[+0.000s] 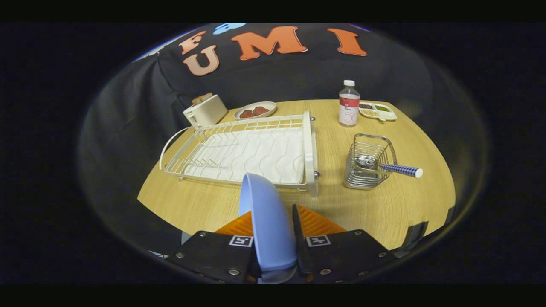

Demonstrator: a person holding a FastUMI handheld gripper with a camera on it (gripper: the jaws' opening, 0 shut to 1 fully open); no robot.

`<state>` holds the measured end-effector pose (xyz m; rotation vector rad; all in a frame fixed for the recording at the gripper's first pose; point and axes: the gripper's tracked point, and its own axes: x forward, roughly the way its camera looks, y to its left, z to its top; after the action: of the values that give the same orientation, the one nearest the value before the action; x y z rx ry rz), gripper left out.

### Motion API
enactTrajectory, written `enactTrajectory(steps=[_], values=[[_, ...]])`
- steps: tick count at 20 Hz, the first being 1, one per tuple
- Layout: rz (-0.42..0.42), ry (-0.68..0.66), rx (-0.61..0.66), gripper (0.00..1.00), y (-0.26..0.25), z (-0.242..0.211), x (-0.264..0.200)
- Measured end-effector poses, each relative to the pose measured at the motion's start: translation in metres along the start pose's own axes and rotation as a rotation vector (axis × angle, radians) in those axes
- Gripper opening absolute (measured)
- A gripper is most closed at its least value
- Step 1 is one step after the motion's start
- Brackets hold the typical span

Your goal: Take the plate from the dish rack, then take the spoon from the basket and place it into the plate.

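At lower centre, gripper [273, 256] clamping blue plate [268, 221] edge-on by its rim; probably rigid, slick, light. At right, spoon [390, 167] lying across basket [370, 167], handle protruding for grasping.

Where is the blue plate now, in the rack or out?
Out. The blue plate stands on edge, pinched between the tool's fingers, and the dish rack beyond holds no dishes.
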<state>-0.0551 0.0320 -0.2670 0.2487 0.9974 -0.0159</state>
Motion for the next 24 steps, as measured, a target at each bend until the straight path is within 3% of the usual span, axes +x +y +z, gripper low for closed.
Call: enactTrajectory(steps=[7, 11, 13, 17, 24], values=[[-0.023, -0.045, 0.079, 0.32, -0.009, -0.011, 0.015], [-0.031, -0.022, 0.092, 0.40, -0.012, -0.035, 0.029], [0.005, -0.023, 0.152, 0.47, -0.006, -0.042, 0.034], [-0.006, -0.042, 0.176, 0.49, -0.013, -0.049, 0.042], [-0.104, -0.084, 0.100, 0.76, -0.037, -0.064, 0.052]])
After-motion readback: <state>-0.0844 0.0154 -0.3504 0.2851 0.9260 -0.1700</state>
